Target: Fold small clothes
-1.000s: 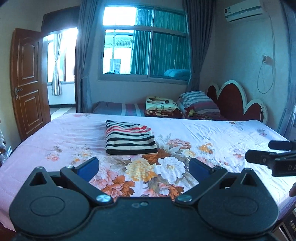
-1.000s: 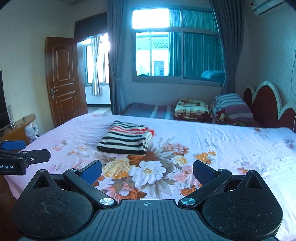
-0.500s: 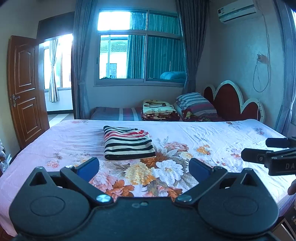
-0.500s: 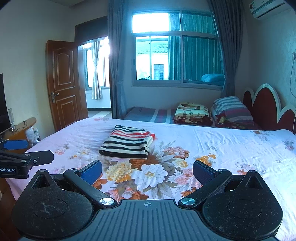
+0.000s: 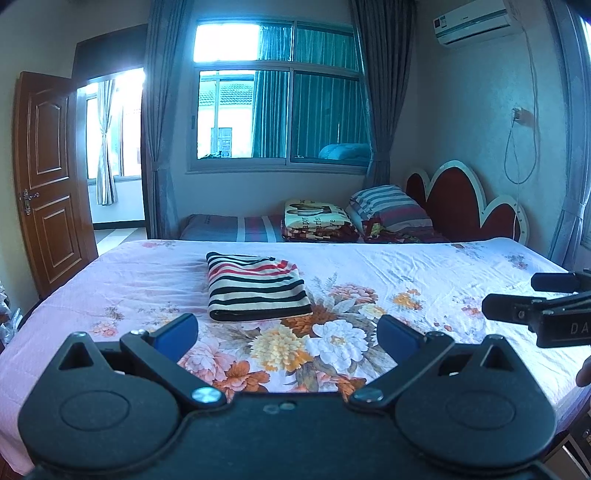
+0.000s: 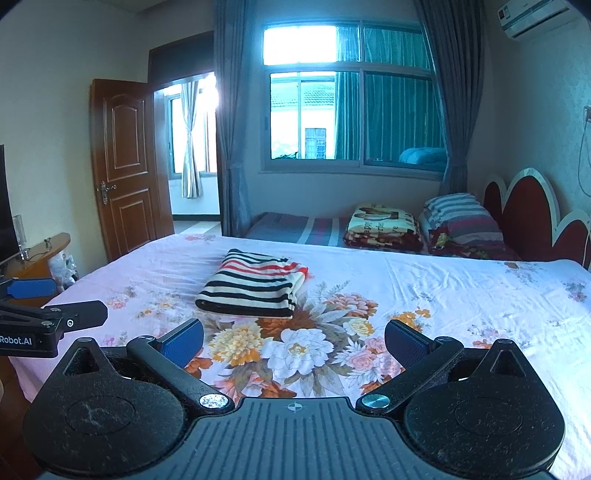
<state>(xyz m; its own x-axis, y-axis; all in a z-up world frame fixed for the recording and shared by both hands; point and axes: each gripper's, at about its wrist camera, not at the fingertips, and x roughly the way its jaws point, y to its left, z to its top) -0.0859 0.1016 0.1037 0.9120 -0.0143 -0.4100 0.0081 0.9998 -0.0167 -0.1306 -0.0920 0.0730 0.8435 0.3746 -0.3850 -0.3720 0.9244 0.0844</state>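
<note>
On the bed (image 5: 424, 266) the striped garment (image 5: 255, 288) lies folded, apparently finished. We hold both tongs, left (image 5: 286, 328) and right (image 6: 293, 334), wide open and empty.

Only the folded striped garment (image 5: 256, 286) at 12 o'clock interrupts the bedsheet (image 5: 424, 269); open sheet lies at 3 and 9 o'clock, pillows (image 5: 388, 206) beyond at 1 o'clock.

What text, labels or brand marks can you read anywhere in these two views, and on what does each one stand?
"Robot.AI": white print on the black body of the left tongs, seen from the right wrist.
"DA", cut off by the frame edge: on the black body of the right tongs, seen from the left wrist.
Lettering on the cream printed folded blanket: too blurred to read.
Label on the white wall air conditioner: too small to read.
</note>
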